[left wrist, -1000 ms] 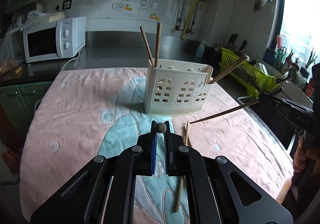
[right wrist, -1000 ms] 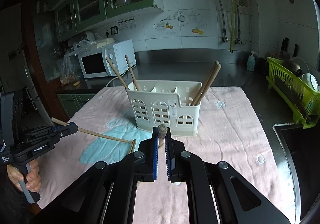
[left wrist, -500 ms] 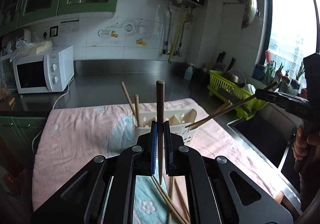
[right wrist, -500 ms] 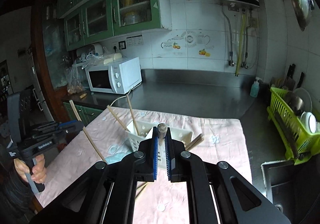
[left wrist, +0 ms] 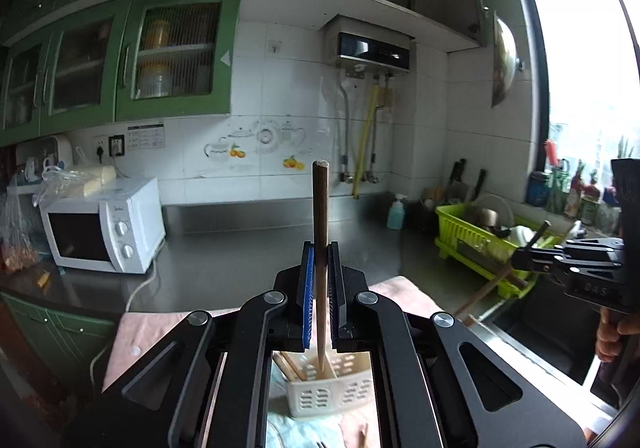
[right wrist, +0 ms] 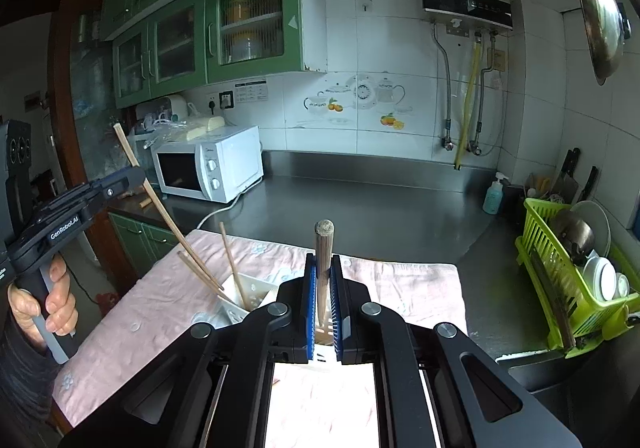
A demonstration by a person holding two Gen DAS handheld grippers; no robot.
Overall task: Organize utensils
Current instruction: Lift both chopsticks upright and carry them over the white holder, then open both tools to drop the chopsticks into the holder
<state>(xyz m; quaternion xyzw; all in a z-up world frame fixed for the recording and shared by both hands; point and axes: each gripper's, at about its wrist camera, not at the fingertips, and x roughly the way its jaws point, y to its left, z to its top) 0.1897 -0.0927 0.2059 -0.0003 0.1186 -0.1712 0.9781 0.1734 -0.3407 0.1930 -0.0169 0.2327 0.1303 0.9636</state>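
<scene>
Each gripper's fingers are clamped on one chopstick, held upright, presumably so its tip can drop in: left gripper point(left wrist: 319, 276) with its chopstick point(left wrist: 320, 232) centre frame, above the cream utensil holder point(left wrist: 332, 388) at bottom; right gripper point(right wrist: 323, 288) likewise.

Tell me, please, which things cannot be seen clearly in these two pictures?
- Left wrist view: the gripper body hides most of the utensil holder.
- Right wrist view: the right gripper covers the holder's compartments.
- Both views: whether either chopstick tip has entered the holder.
- Loose chopsticks on the cloth: cut off at the bottom.
</scene>
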